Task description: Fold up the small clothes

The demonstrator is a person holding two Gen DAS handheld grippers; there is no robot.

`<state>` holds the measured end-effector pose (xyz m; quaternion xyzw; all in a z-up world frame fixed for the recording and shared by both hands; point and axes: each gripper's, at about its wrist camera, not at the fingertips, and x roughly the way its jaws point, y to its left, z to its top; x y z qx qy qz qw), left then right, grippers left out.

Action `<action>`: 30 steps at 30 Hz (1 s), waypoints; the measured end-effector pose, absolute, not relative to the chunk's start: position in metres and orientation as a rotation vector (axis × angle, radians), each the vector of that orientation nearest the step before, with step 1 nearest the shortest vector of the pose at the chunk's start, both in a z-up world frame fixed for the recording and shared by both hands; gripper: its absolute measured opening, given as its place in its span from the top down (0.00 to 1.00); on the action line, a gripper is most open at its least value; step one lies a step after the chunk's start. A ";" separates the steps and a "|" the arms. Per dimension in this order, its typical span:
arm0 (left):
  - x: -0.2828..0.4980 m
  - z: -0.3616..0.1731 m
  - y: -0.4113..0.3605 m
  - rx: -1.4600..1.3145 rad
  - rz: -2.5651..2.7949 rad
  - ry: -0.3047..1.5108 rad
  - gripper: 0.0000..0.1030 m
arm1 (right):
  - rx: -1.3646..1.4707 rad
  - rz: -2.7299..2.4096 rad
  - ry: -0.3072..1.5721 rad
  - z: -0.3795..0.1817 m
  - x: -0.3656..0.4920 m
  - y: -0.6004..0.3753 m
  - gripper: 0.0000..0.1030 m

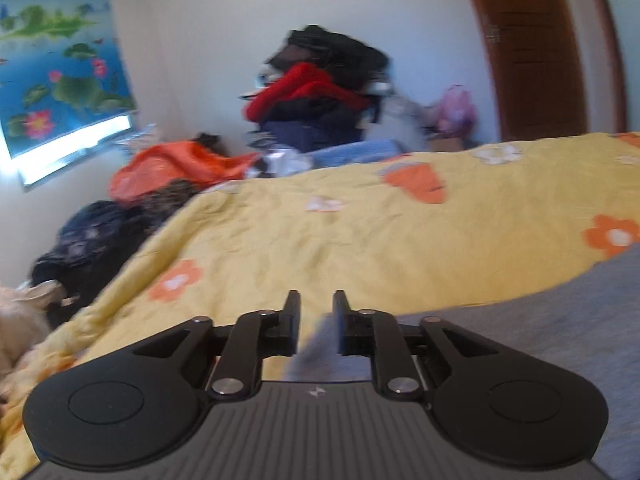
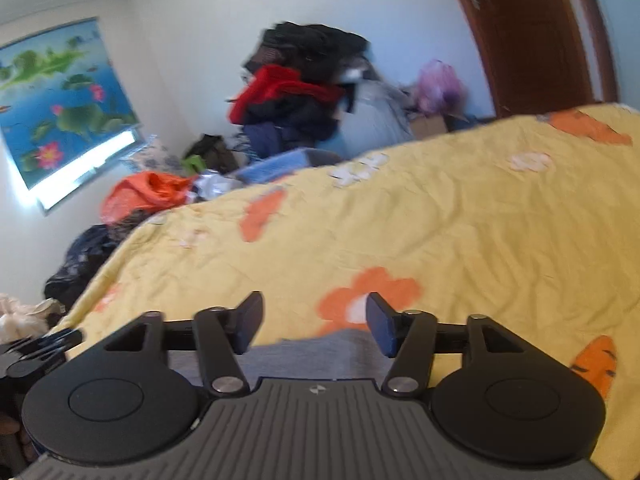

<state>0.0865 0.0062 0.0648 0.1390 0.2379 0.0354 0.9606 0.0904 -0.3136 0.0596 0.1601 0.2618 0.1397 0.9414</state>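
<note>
Bed (image 1: 360, 232) with a yellow flowered cover fills both views; a pile of clothes (image 1: 316, 92) sits far off by the wall. A grey garment (image 1: 560, 312) lies flat on the near right part of the bed.

Left hand-held gripper (image 1: 316, 320): jaws narrowly parted, a raised grey fold between them; contact with the pads cannot be told. Right hand-held gripper (image 2: 314, 320): jaws spread wide over the garment's far edge (image 2: 320, 348), pinching nothing.

Judged step: between folds, regrasping. The next move calls for both grippers to pinch an edge before lifting.

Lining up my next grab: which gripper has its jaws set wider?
The right gripper; its jaws stand wide apart above the grey garment, while the left gripper shows only a narrow gap.
</note>
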 end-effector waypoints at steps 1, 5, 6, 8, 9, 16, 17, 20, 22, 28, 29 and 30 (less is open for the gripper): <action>0.093 0.060 -0.001 0.278 0.050 0.505 0.69 | 0.288 0.282 0.550 0.056 0.095 -0.303 0.28; 0.120 0.022 -0.016 0.291 0.060 0.637 0.48 | 0.198 0.225 0.686 0.025 0.117 -0.281 0.29; 0.122 0.014 -0.014 0.293 0.062 0.657 0.48 | 0.185 0.206 0.714 0.018 0.121 -0.281 0.29; 0.118 0.007 -0.004 0.268 0.043 0.622 0.44 | 0.139 0.196 0.695 0.009 0.117 -0.281 0.29; 0.118 0.008 0.001 0.237 0.030 0.631 0.44 | 0.124 0.185 0.698 0.007 0.117 -0.283 0.29; 0.120 0.008 0.010 0.163 0.020 0.644 0.43 | 0.077 0.193 0.706 0.007 0.129 -0.275 0.17; 0.120 0.008 0.011 0.160 0.019 0.644 0.43 | 0.054 0.180 0.712 0.008 0.128 -0.271 0.17; 0.119 0.008 0.012 0.146 0.017 0.645 0.43 | 0.069 0.154 0.688 0.023 0.112 -0.262 0.23; 0.119 0.008 0.011 0.148 0.020 0.644 0.43 | 0.117 0.221 0.630 0.037 0.096 -0.254 0.19; 0.118 0.008 0.009 0.164 0.027 0.639 0.42 | -0.028 0.296 0.692 0.025 0.097 -0.204 0.14; 0.118 0.008 0.009 0.162 0.027 0.639 0.41 | -0.040 0.293 0.730 0.015 0.100 -0.200 0.13; 0.119 0.008 0.009 0.158 0.030 0.640 0.39 | -0.048 0.289 0.722 0.008 0.099 -0.199 0.08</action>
